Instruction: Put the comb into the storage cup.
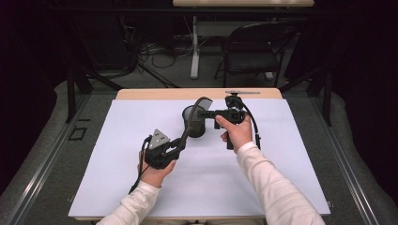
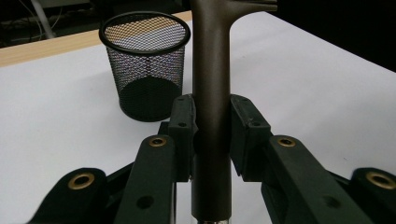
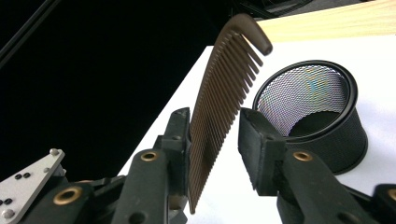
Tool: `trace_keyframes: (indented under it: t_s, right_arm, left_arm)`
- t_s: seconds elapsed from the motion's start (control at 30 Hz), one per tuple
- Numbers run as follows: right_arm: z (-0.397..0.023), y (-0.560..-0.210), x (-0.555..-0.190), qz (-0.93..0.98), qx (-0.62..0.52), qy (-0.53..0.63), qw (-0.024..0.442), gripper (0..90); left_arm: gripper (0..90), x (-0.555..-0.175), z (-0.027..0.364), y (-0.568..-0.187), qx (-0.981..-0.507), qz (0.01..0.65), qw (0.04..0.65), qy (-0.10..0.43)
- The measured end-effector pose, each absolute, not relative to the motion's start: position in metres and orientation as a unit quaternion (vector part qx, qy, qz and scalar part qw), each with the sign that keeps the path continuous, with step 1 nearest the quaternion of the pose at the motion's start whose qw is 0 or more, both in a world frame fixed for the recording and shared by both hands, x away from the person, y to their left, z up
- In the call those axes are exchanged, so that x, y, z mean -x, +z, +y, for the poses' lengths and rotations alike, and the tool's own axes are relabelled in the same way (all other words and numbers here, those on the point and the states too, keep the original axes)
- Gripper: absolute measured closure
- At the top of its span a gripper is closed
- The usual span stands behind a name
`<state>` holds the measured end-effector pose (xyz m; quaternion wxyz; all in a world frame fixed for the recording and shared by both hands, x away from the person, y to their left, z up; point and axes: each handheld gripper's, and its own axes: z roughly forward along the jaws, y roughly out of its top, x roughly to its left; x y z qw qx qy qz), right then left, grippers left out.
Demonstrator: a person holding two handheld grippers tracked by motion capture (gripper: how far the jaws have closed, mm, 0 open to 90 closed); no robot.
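A brown comb (image 1: 204, 101) stands tilted over the white sheet, its toothed head up beside a black mesh cup (image 1: 197, 130). My left gripper (image 1: 180, 145) is shut on the comb's handle (image 2: 211, 70), both pads pressed against it, with the cup (image 2: 144, 79) just behind. My right gripper (image 1: 202, 113) comes in from the right at the comb's head. In the right gripper view the teeth (image 3: 224, 88) lie between its jaws, against the left pad, while the right pad stands apart with a gap. The cup (image 3: 317, 121) looks empty.
A white sheet (image 1: 141, 187) covers most of the wooden table (image 1: 141, 93). Beyond the far edge stand a black folding chair (image 1: 256, 51), a white desk leg (image 1: 195, 47) and floor cables. The left gripper's grey plate (image 3: 28, 182) shows at the lower left of the right gripper view.
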<state>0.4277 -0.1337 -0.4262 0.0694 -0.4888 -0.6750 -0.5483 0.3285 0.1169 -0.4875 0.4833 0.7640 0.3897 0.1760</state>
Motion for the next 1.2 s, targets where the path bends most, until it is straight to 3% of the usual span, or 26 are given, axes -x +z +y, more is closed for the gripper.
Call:
trace_keyframes:
  t_s: [0.93,1.2]
  right_arm:
    - [-0.136,-0.4301,-0.4311,-0.662,0.497,-0.552,0.099,81.5]
    - [-0.139,-0.4339,-0.4332,-0.644,0.504,-0.56,0.129,85.0]
  left_arm:
    - [72.5,-0.325,0.1114,-0.4897,-0.769,0.38,0.484,0.174]
    - [72.5,-0.3254,0.1121,-0.4901,-0.769,0.378,0.486,0.172]
